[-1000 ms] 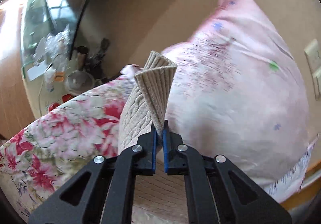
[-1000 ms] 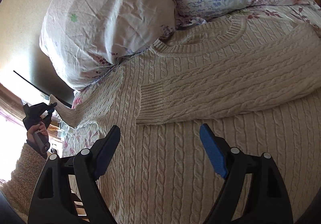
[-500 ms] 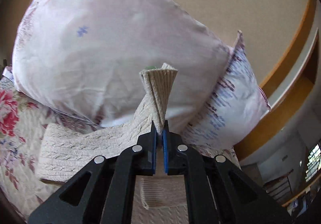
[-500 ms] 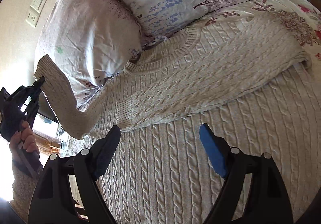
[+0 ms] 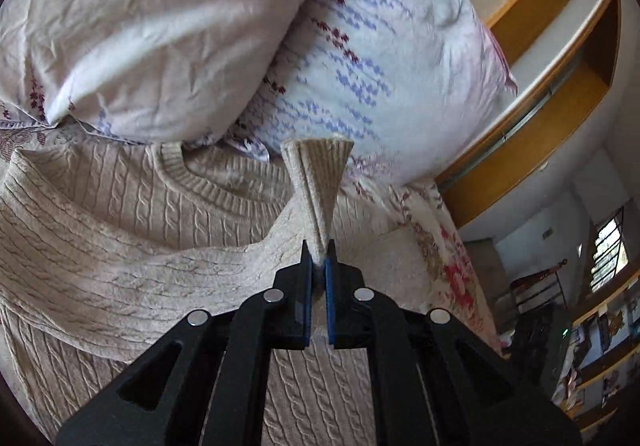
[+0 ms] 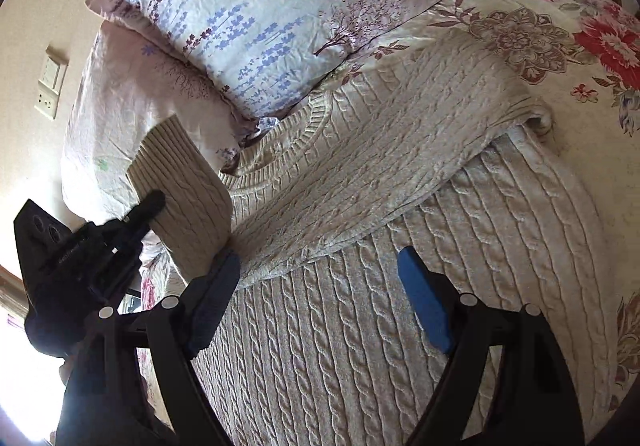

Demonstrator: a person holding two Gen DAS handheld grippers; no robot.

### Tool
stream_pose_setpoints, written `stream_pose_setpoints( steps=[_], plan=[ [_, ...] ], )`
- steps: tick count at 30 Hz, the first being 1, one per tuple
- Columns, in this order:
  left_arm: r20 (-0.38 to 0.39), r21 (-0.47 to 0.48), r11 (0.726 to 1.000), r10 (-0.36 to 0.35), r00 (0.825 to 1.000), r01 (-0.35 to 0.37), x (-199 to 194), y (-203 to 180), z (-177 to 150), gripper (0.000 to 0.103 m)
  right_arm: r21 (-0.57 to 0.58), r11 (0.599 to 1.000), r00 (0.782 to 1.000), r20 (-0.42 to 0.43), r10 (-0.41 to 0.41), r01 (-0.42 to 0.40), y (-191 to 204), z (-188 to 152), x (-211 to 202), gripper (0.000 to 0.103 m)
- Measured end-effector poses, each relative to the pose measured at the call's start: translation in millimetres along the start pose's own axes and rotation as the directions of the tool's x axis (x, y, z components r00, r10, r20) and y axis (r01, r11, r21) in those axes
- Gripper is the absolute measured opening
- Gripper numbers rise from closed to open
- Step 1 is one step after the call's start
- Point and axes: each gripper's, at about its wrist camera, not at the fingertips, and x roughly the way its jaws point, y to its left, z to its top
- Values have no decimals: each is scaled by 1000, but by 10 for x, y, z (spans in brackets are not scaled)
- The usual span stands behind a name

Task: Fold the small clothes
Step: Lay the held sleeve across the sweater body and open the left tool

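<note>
A beige cable-knit sweater (image 6: 400, 326) lies flat on a floral bedspread, collar toward the pillows; it also shows in the left wrist view (image 5: 120, 246). One sleeve (image 6: 360, 182) lies folded across the chest. My left gripper (image 5: 319, 258) is shut on the ribbed cuff of the other sleeve (image 5: 318, 182) and holds it raised over the sweater's body; in the right wrist view it (image 6: 154, 202) shows at the left, holding the cuff (image 6: 180, 182). My right gripper (image 6: 320, 278) is open and empty above the sweater's lower body.
Two flowered pillows (image 6: 280, 14) (image 6: 132, 94) lean against the wall behind the collar. The floral bedspread (image 6: 560, 46) extends to the right. A wooden headboard ledge (image 5: 540, 118) and a wall socket (image 6: 50, 86) stand behind.
My left gripper has swung the held sleeve cuff from the bed's left side inward over the sweater's chest. My right gripper stays open over the lower body and has shifted a little.
</note>
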Motion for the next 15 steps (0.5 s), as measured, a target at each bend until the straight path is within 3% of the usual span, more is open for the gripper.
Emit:
stream_pose_setpoints(
  steps=[9,11,13,15],
  plan=[
    [-156,76,997,39,987,-28,366,-42,-386,9,45,998,999,-11,35,-35,-129,135,80,82],
    [-179,96,995,35,983,-18,376,-51,-447,23,51,998,999,-26,37,-35,-139,146,135,78],
    [-178,129,991,48,983,-25,369,-109,-477,56,47,998,999,-39,33,-31,-130,163,177,74],
    [-150,155,987,59,987,-36,281,-132,-505,69,39,999,999,-43,26,-24,-118,192,198,72]
  ],
)
